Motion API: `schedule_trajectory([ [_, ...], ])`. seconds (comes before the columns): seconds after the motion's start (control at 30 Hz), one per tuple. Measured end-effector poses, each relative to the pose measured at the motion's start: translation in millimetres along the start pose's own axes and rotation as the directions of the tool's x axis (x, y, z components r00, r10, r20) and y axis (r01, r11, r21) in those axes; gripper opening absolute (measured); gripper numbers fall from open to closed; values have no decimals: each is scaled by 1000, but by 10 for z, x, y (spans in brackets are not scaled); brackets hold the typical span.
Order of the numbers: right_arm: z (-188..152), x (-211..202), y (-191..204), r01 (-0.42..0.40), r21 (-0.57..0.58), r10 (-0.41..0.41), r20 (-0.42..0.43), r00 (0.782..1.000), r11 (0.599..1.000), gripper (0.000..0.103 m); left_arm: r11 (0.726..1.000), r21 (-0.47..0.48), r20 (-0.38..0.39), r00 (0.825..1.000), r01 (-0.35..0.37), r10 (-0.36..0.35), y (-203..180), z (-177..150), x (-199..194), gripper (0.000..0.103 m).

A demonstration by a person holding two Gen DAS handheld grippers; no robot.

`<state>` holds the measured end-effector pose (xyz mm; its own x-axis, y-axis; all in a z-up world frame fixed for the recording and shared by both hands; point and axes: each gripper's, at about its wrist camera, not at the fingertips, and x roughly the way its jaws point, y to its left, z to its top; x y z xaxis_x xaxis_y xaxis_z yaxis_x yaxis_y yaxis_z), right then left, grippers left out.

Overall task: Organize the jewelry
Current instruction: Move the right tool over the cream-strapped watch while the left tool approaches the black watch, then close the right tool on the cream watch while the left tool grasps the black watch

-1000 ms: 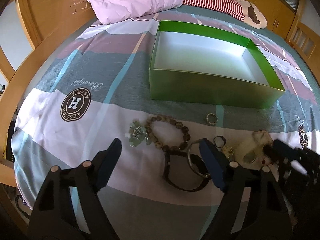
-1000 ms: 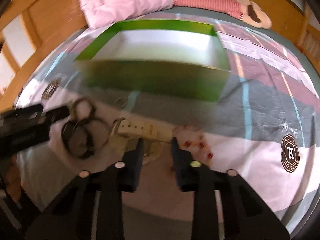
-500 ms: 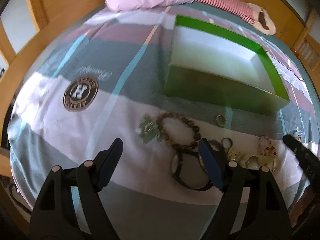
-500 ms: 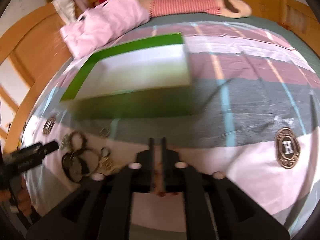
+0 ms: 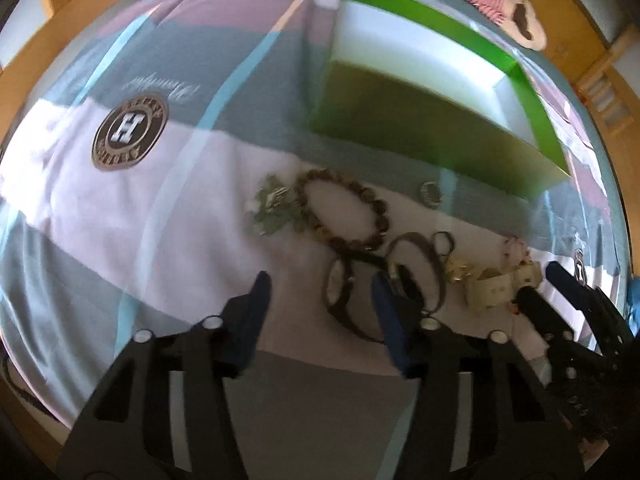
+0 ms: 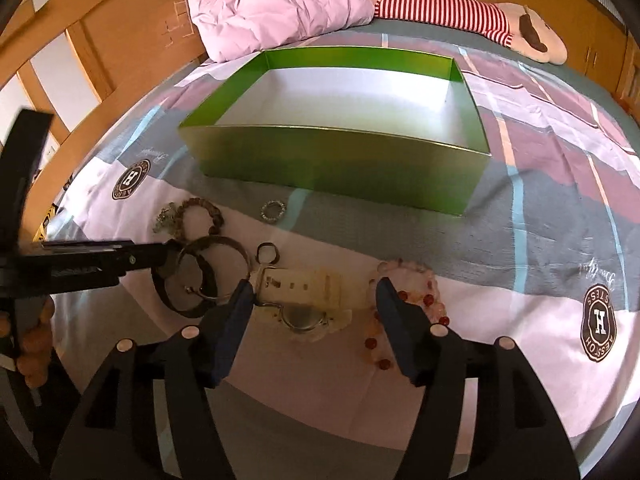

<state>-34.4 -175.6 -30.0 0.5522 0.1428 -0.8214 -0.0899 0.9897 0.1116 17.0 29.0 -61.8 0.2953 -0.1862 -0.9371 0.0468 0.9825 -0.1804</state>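
Jewelry lies on the bedspread in front of an empty green box (image 6: 340, 160) (image 5: 432, 128). A cream watch (image 6: 308, 292) lies between the fingers of my open right gripper (image 6: 314, 294). A pink and red bead bracelet (image 6: 416, 300) lies by its right finger. A black watch (image 6: 184, 280), a silver bangle (image 6: 214, 268), a brown bead bracelet (image 5: 344, 212), a green charm piece (image 5: 274, 208) and a silver ring (image 6: 274, 212) lie to the left. My left gripper (image 5: 320, 284) is open and empty, close above the black watch (image 5: 344, 292).
A pink pillow (image 6: 280, 4) and a striped plush toy (image 6: 480, 24) lie behind the box. A wooden bed frame (image 6: 120, 60) runs along the left side. The bedspread bears round H logos (image 5: 130, 132) (image 6: 598, 320).
My right gripper has opened from shut and come down around the cream watch. My left gripper has moved forward over the black watch and stayed open.
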Motion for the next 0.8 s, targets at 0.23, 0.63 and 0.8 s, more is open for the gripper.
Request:
schedule_trajectory([
  [0.23,-14,10,-4,-3,2,3,-15,1000,1000,64,999,22,-33,999,-27,28,-28,11,144,58],
  [0.63,-42,12,155,-46,-95,44,-28,999,994,69,997,59,22,999,-42,41,-224,97,211,12],
  [0.8,-70,176,208,6,-128,-12,-47,999,992,84,998,63,57,998,-30,26,-208,88,68,12],
])
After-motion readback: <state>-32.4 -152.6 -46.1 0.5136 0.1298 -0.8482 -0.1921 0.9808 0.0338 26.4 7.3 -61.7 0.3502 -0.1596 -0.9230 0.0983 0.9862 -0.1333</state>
